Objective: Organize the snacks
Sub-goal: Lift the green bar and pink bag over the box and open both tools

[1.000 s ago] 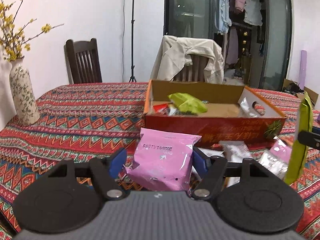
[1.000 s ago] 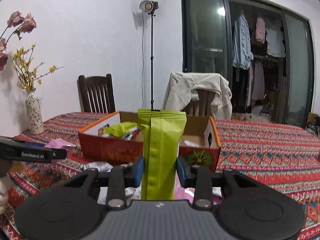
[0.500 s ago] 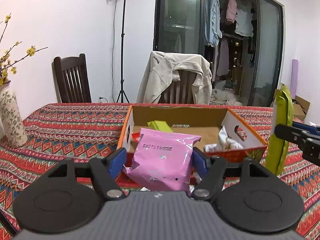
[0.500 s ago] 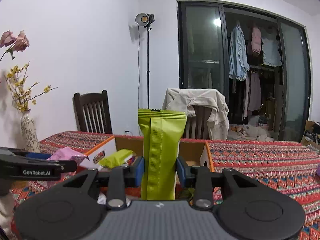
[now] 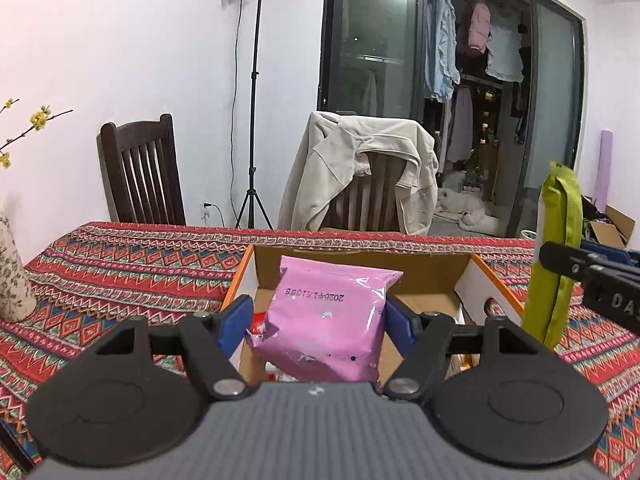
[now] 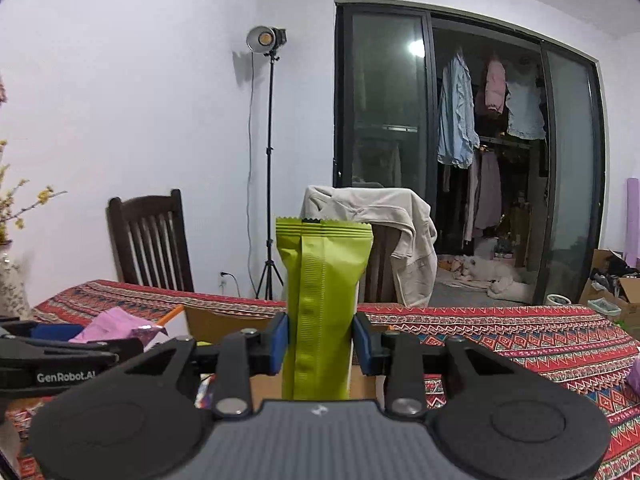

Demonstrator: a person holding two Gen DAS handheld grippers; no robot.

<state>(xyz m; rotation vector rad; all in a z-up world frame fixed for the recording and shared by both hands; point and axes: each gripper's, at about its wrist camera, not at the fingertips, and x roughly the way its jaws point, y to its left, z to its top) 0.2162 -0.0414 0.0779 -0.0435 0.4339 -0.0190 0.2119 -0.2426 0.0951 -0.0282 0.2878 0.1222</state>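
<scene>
Both grippers have risen and come forward since the earlier frames, so the cardboard box, seen then from its front wall, now lies close below them with its open inside facing up. One box stands on the patterned table, toward its far edge.

Left gripper: its two blue fingers pinch one pink snack packet by its side edges, holding it above the near part of the box. Upside-down print on the packet reads like a date code beginning 2026; the rest is too small to tell.

Right gripper: its two blue fingers pinch one tall green snack packet, upright, with its crimped top edge uppermost. No writing shows on it. In the left view this green packet stands at the box's right side.

"GenRobot.AI" is printed on the left gripper's arm in the right view, and "DAS" on the right gripper's arm in the left view.

Something red and white lies inside the box under the pink packet. Two wooden chairs stand behind the table's far edge, one draped with a beige jacket. One flowered vase stands at the table's left edge.
</scene>
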